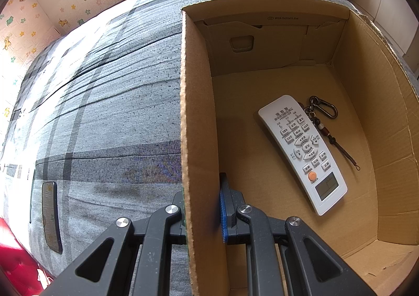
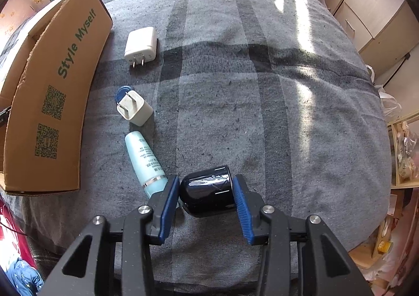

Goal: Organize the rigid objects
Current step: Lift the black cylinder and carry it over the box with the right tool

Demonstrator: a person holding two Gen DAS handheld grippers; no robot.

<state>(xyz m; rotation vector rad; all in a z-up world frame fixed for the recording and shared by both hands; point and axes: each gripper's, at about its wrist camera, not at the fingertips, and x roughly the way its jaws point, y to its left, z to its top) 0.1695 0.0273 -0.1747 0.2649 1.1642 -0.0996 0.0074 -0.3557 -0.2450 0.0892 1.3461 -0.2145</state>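
Observation:
My left gripper is shut on the left wall of a cardboard box, one finger outside and one inside. In the box lie a white remote and a keychain with a carabiner. My right gripper straddles a glossy black jar lying on the bed; both pads touch its sides. A light blue tube lies just left of it. Farther off lie a small white plug on a blue tag and a larger white charger.
Everything rests on a grey plaid bedspread. The box, printed "Style Myself", stands at the left in the right wrist view. A dark phone lies on the bed left of the box. Wardrobes and shelves stand beyond the right bed edge.

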